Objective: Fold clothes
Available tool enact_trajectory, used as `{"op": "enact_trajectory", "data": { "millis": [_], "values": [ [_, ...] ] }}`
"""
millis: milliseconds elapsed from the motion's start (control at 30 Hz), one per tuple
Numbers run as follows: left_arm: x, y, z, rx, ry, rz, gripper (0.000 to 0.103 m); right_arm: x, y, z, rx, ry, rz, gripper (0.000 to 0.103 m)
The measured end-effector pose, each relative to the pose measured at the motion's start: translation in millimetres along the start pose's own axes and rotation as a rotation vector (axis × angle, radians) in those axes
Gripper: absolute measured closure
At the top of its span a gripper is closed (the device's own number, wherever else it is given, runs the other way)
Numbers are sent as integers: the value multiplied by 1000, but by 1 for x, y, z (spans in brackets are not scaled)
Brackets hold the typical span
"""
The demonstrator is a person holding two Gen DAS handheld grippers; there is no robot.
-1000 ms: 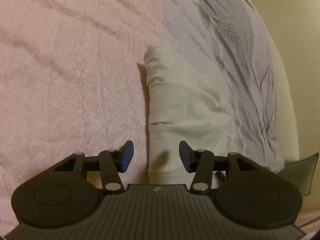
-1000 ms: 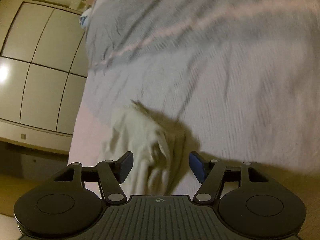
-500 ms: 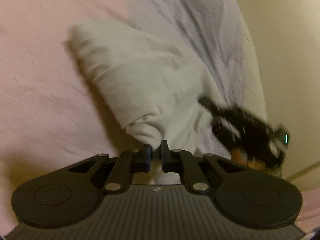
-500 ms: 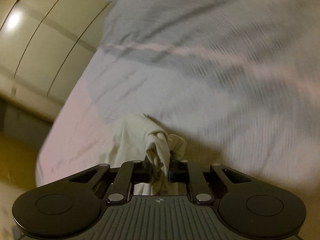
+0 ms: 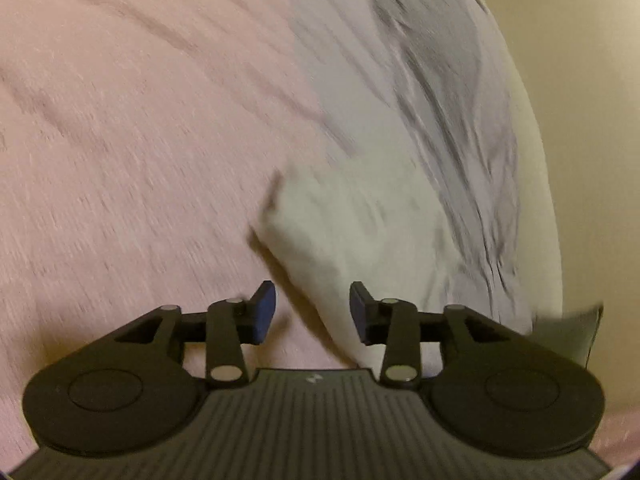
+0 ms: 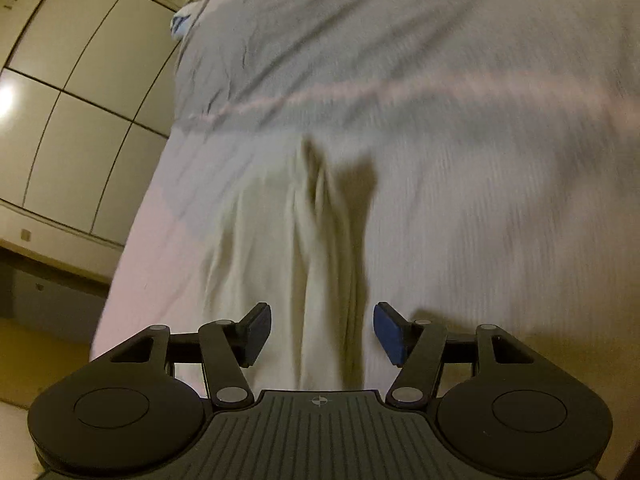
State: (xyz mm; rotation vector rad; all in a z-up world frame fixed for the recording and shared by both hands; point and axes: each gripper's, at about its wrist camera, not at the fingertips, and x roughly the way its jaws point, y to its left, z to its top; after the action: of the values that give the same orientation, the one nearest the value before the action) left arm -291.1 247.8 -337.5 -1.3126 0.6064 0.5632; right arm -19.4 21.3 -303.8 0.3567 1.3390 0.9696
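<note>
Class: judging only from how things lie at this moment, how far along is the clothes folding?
Looks done: the cream garment lies as a compact bundle on the bed cover. In hand: nothing; the left gripper and right gripper are both open. Left: ridges in the cloth suggest smoothing or another fold; blur hides detail.

Readable text: none in either view.
Left tongs [image 5: 312,312] body: small pale emblem, no letters legible.
Right tongs [image 6: 322,334] body: small crosshair-circle mark, no wording.
Cupboard doors [image 6: 80,92]: tiny marks, too small/blurred to read.
</note>
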Motion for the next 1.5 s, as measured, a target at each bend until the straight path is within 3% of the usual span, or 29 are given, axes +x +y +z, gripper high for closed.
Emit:
{"op": "enact_trajectory", "data": {
  "millis": [133, 200, 233, 267, 300, 333, 467, 567, 667, 767, 900, 1033, 1100, 1233, 1367, 1500],
  "values": [
    [19, 2, 14, -9, 25, -12, 65, 6, -3, -32, 3, -39, -25, 43],
    [30, 6, 16, -3, 39, -31, 71, 7, -7, -36, 30, -91, 4, 43],
    [34, 7, 16, 6, 45, -48, 84, 10, -8, -36, 31, -98, 7, 48],
    [44, 2, 18, 15, 49, -64, 98, 12, -7, -36, 29, -100, 5, 76],
    [46, 2, 20, 27, 50, -83, 99, 14, -7, -36, 27, -101, 4, 101],
    [44, 3, 23, 43, 48, -102, 100, 17, -7, -36, 25, -103, 2, 103],
    [34, 9, 35, 96, 47, -165, 100, 2, 0, -28, -59, -145, 0, 103],
    [38, 19, 36, 108, 74, -171, 100, -8, -2, -25, -88, -153, -53, 103],
    [52, 34, 33, 109, 117, -150, 100, 9, -8, -25, -98, -114, -127, 103],
    [45, 32, 37, 121, 134, -197, 100, 11, -3, -27, -138, -116, -165, 103],
    [35, 20, 39, 265, 138, -203, 99, 6, 7, -29, -168, -108, -162, 103],
    [35, 12, 39, 340, 164, -110, 93, 14, 1, -28, -141, -66, -273, 103],
    [18, 7, 46, 351, 130, -83, 87, 4, 5, -22, -129, -98, -263, 98],
    [-9, -17, 62, 393, 73, -69, 88, -10, 18, 6, -160, -144, -258, 83],
    [25, -57, 91, 383, 86, -150, 88, -4, 23, 49, -165, -152, -145, 76],
    [80, -87, 104, 338, 170, -235, 88, 15, 22, 93, -148, -115, -70, 76]
  ]
}}
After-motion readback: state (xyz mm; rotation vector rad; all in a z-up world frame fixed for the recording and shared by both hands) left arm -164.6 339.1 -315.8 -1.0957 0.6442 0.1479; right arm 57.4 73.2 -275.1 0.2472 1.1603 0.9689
